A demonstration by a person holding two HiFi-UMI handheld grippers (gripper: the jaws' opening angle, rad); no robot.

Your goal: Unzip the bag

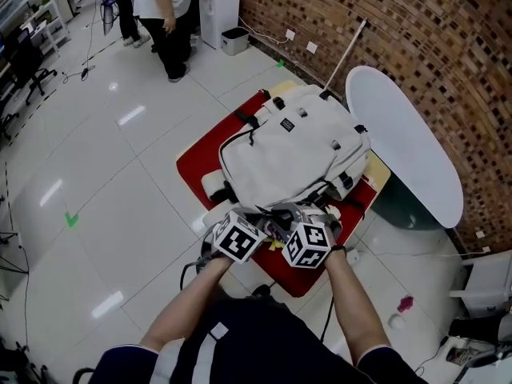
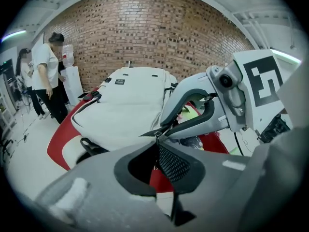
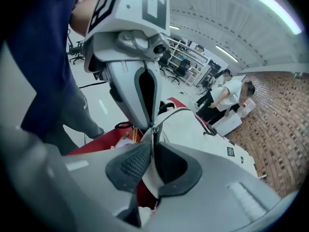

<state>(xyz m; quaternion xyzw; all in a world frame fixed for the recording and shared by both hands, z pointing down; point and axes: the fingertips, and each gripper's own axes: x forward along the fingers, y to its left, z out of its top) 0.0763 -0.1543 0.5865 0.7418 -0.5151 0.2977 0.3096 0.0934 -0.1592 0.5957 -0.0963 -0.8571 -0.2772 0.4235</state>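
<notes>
On the red-covered surface (image 1: 192, 169) a pale grey fabric backpack (image 1: 292, 146) is laid, near end at both claws. Grip stage — left claw (image 2: 157, 138) is pinched on a dark zip tab (image 2: 148, 134), right claw (image 3: 153, 129) apparently closed on a white strip (image 3: 150, 178). Next: zip to be drawn open w/ steady pull.

A red surface (image 1: 194, 165) stands on a glossy white tiled floor (image 1: 104, 174), with a pale beige edge showing at its far right corner. Just beside it, a white oval tabletop (image 1: 408, 142) leans against a brick wall (image 1: 416, 38), and a thin pale rod (image 1: 346, 50) is propped against that wall too. Wall sockets (image 1: 290, 34) sit low on the bricks. Further off, a person in a white top and dark trousers (image 1: 168, 22) stands near a white water dispenser (image 1: 220, 2) and a small bin (image 1: 234, 41). Green tape marks (image 1: 72, 219) dot the floor, and a pink object (image 1: 406, 303) lies at the lower right. Black office chairs (image 1: 28, 58) stand at the far left, and shelving (image 3: 186, 57) lines the room's far side.
</notes>
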